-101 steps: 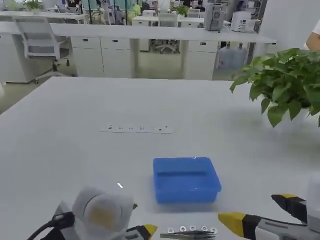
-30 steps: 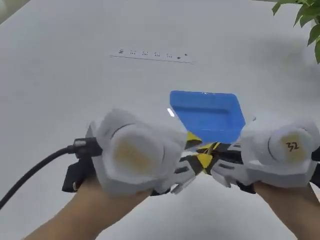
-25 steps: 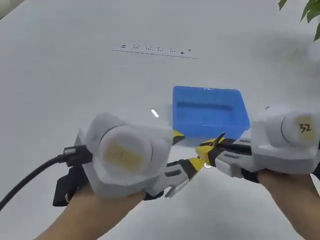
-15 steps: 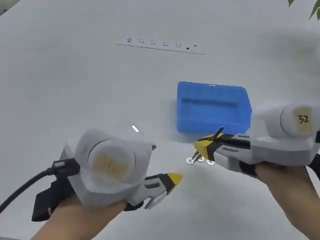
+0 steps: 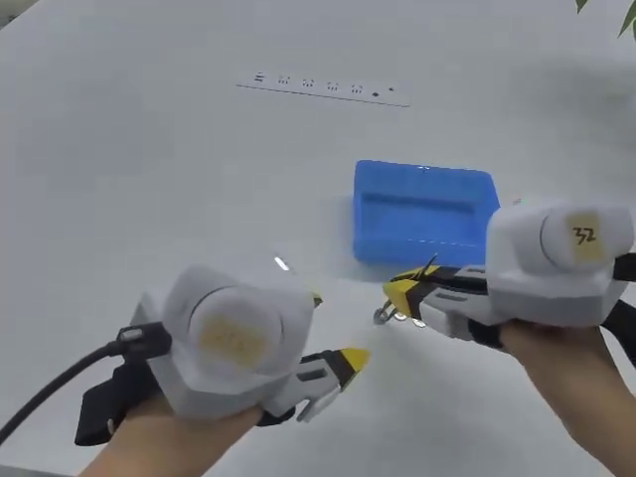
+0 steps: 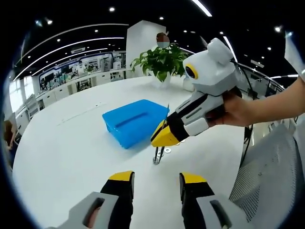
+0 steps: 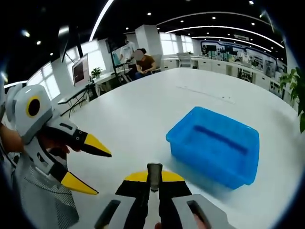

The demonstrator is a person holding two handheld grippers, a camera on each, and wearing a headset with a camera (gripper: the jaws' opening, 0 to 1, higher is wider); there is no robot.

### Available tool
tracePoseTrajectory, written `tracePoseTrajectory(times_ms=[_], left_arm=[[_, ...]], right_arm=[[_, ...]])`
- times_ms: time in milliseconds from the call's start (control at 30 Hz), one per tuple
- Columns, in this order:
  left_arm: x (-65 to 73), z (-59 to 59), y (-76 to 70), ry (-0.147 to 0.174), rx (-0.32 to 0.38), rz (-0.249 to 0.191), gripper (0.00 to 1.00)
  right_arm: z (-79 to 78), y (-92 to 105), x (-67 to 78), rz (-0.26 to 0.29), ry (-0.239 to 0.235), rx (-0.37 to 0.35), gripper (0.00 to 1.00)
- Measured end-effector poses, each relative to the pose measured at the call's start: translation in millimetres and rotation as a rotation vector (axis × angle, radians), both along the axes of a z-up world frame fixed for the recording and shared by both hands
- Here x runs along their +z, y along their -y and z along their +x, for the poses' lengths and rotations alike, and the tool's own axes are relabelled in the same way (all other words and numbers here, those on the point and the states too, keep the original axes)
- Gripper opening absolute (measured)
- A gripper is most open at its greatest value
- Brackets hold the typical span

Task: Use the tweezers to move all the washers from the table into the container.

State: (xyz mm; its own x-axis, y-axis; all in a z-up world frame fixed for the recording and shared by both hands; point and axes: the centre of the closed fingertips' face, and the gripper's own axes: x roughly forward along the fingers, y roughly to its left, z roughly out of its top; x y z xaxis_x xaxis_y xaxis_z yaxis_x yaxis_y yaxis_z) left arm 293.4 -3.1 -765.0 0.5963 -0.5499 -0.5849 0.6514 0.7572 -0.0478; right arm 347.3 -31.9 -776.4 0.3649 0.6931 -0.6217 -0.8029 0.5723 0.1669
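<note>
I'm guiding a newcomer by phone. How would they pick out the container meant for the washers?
On the white table, look between the power strip at the far side and the right gripper, shut on the tweezers. The container sits there, an open rectangular tub; its bright blue sets it apart from the small metal washers nearby.

Power strip and leafy plant

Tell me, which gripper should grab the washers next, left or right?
Right, probably. The right gripper is shut on the tweezers, their tips down by the washers beside the blue container. The left gripper is open and holds nothing.
</note>
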Motion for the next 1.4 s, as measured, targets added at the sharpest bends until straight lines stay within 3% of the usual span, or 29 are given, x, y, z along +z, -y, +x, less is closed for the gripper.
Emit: tracePoseTrajectory(times_ms=[400, 500, 600, 700, 767, 833, 867, 900, 933, 1100, 1200, 1233, 1267, 1400], left_arm=[[5.1, 2.6, -3.3, 0.014, 0.01, -0.001, 0.35], [18.1, 8.4, 0.6, 0.039, 0.009, -0.022, 0.33], [39.9, 20.0, 9.3, 0.075, 0.006, -0.08, 0.3], [52.5, 33.0, 21.0, 0.075, -0.012, -0.124, 0.23], [51.4, 41.6, 26.8, 0.091, -0.022, -0.11, 0.14], [50.1, 48.4, 31.9, 0.136, -0.048, -0.076, 0.09], [48.4, 48.6, 36.2, 0.137, -0.067, -0.078, 0.09], [43.6, 47.2, 41.6, 0.114, -0.092, -0.071, 0.1], [42.3, 47.0, 44.6, 0.11, -0.101, -0.071, 0.11], [36.6, 48.4, 53.8, 0.116, -0.122, -0.054, 0.04], [33.7, 48.6, 54.3, 0.132, -0.142, -0.03, 0.0], [34.6, 47.4, 55.1, 0.168, -0.191, -0.007, 0.0], [34.6, 46.5, 55.2, 0.18, -0.204, -0.001, 0.0], [34.8, 44.1, 54.7, 0.177, -0.253, 0.007, 0.0]], right_arm=[[-0.1, -0.2, -2.6, -0.016, 0.005, 0.001, 0.03], [-0.9, -1.2, -2.8, -0.032, 0.01, 0.003, 0.03], [-1.6, -2.7, -3.5, -0.048, 0.03, 0.013, 0.03], [-2.4, -4.9, -4.0, -0.065, 0.057, 0.021, 0.03], [-2.1, -5.9, -3.9, -0.067, 0.061, 0.022, 0.03], [-1.8, -6.1, -4.1, -0.075, 0.07, 0.022, 0.03], [-2.0, -6.2, -4.2, -0.076, 0.073, 0.021, 0.03], [-2.1, -6.1, -4.3, -0.076, 0.076, 0.018, 0.03], [-2.1, -6.1, -4.3, -0.074, 0.078, 0.015, 0.03], [-1.1, -6.0, -4.6, -0.068, 0.079, 0.004, 0.03], [-1.6, -6.4, -4.7, -0.076, 0.09, 0.012, 0.03], [-2.1, -6.0, -5.0, -0.08, 0.088, 0.013, 0.03], [-2.4, -5.9, -5.0, -0.083, 0.09, 0.016, 0.03], [-4.2, -6.3, -5.9, -0.094, 0.108, 0.06, 0.04]])
